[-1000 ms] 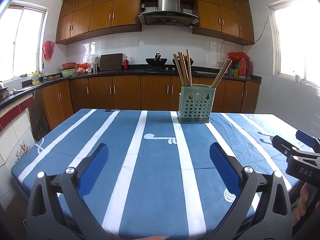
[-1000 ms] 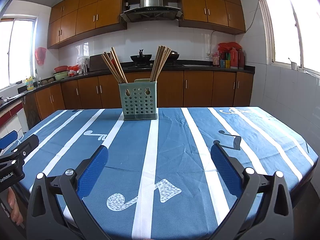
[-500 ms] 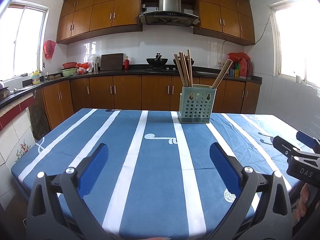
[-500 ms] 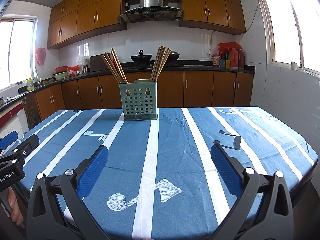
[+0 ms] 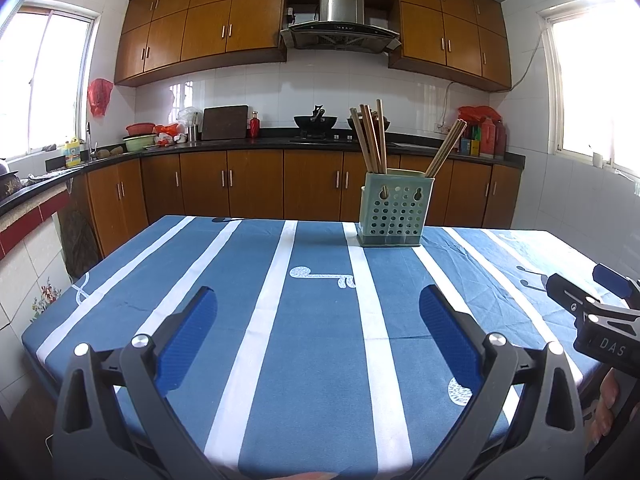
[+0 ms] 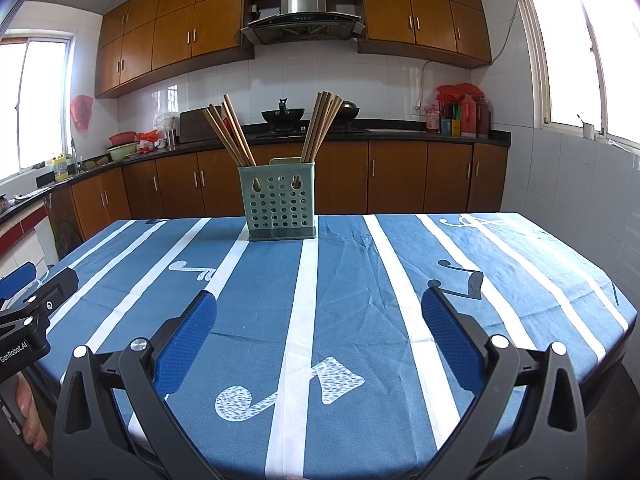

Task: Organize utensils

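Chopsticks (image 6: 318, 128) in two bunches stand in one holder (image 6: 280, 206); left gripper (image 5: 318, 312) and right gripper (image 6: 318, 312) gape wide, empty.

A blue tablecloth (image 6: 340, 280) with white stripes and music-note prints covers the table. Behind it runs a dark countertop (image 6: 400, 131) over brown lower cabinets (image 6: 400, 176). On that countertop, a black wok (image 6: 283, 114) sits at the middle under the steel range hood (image 6: 303, 16); a dark cutting board (image 5: 224, 122) leans on the wall to the wok's left, with a red bottle (image 5: 255, 125) just beside it. Red bottles and bags (image 6: 464, 110) crowd the countertop's right end. Upper cabinets (image 6: 176, 36) flank the hood.
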